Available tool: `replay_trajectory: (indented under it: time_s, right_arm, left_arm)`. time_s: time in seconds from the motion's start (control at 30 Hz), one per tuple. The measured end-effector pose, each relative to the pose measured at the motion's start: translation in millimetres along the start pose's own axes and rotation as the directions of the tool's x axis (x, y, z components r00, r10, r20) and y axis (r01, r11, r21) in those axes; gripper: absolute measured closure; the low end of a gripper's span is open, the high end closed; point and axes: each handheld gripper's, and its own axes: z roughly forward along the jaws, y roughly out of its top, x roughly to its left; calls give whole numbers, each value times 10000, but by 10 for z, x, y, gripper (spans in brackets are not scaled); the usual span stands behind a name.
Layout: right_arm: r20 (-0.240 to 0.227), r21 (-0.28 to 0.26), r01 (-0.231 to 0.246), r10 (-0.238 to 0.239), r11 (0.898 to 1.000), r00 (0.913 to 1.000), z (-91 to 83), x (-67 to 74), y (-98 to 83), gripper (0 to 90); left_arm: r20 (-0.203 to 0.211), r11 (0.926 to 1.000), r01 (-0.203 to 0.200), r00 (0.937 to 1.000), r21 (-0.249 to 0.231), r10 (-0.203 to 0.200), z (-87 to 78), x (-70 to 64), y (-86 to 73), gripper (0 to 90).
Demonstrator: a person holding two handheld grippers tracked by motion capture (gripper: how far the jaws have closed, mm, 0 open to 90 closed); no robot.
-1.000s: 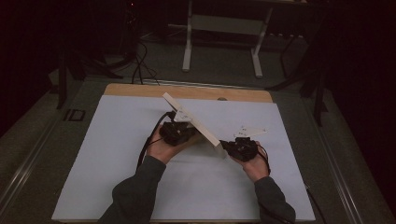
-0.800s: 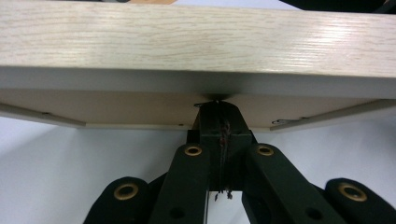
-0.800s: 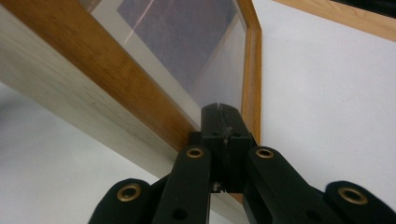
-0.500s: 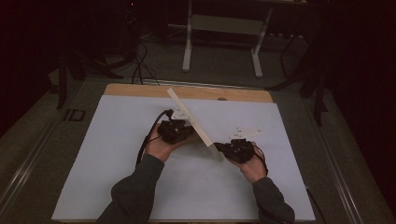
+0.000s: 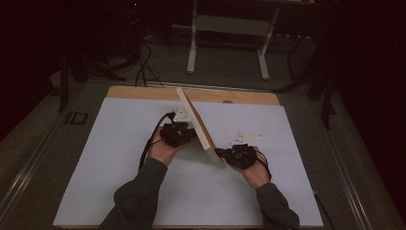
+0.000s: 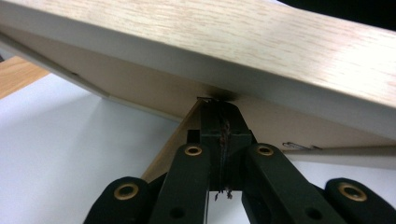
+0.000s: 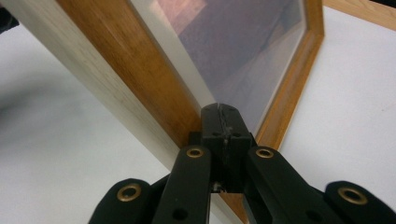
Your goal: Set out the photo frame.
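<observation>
The picture frame (image 5: 200, 125) now stands steeper on edge above the white table (image 5: 119, 143) than a second ago. From above, the left gripper (image 5: 184, 134) and right gripper (image 5: 221, 154) flank it. In the left gripper view, closed jaws press the frame's back (image 6: 154, 88). In the right gripper view, closed jaws touch its glass front (image 7: 243, 51).

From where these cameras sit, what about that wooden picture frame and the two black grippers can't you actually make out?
- Picture frame, high view: seen nearly edge-on, so its front is hidden.
- Its picture, right gripper view: the glass shows blurred reflections; the subject is unreadable.
- Right gripper: whether its shut tips press the frame is too close to tell.
- Left gripper: its tips meet the frame's back in shadow; contact unclear.
- Frame's ends: cut off by the edges of both gripper views.
</observation>
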Motion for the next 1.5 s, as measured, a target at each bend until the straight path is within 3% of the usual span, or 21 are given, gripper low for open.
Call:
replay_trajectory:
  time_s: [0.6,1.5]
  right_arm:
    - [-185,170,264,-261,9995,9995,103,114,40,899]
    - [-390,158,502,-496,9986,9980,270,256,129,899]
  left_arm:
    - [228,9998,176,9996,59,-177,72,24,-61,900]
    - [662,9944,913,9940,-539,-876,-2,36,-311,900]
